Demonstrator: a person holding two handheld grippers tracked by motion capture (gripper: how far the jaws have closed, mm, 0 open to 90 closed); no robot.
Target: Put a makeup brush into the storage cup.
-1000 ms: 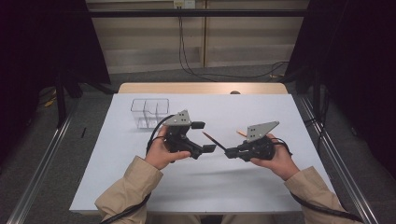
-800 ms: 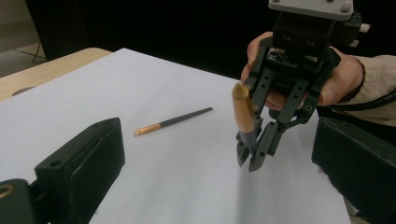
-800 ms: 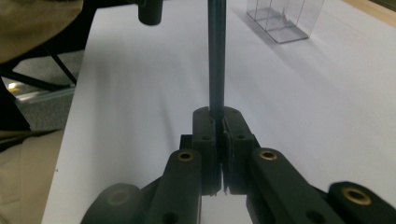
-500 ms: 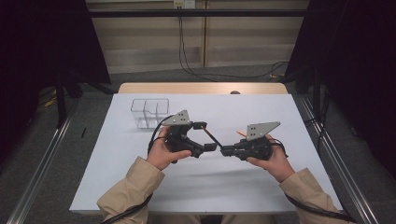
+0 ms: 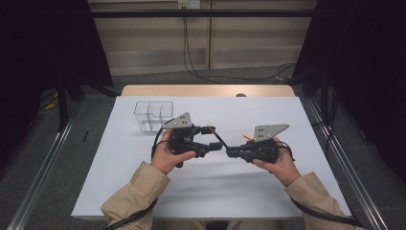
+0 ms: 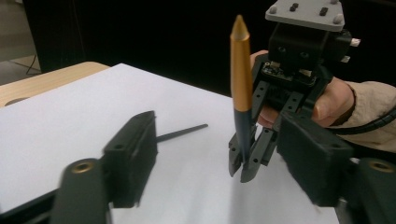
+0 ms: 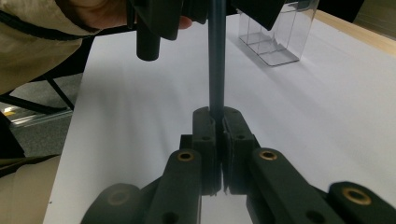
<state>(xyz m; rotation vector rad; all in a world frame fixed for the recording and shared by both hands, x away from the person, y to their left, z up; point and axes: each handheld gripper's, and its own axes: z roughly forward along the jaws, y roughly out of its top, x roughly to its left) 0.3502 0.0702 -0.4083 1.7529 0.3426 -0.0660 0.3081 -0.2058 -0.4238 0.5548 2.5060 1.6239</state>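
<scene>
A pen with a dark barrel and a gold upper half [image 6: 240, 65] stands between the jaws of my left gripper [image 6: 219, 161]. Gaps show on both sides, so the pads do not press it; these jaws have just been closing. My right gripper [image 7: 216, 126] is shut on the pen's dark lower end [image 7: 217, 60]. In the high view both grippers meet tip to tip over the middle of the white sheet, the left gripper [image 5: 214, 139] on the left, the right gripper [image 5: 229, 151] on the right, and the pen [image 5: 218, 137] slants between them.
A clear plastic box with compartments [image 5: 153, 115] stands on the white sheet [image 5: 287, 191] behind the left hand, also in the right gripper view [image 7: 275, 32]. The wooden table edge [image 5: 206, 91] runs along the far side. Metal rails flank the table.
The left gripper's jaws have narrowed around the pen. Both hands have stayed where they were, and the right gripper has kept its grip.
</scene>
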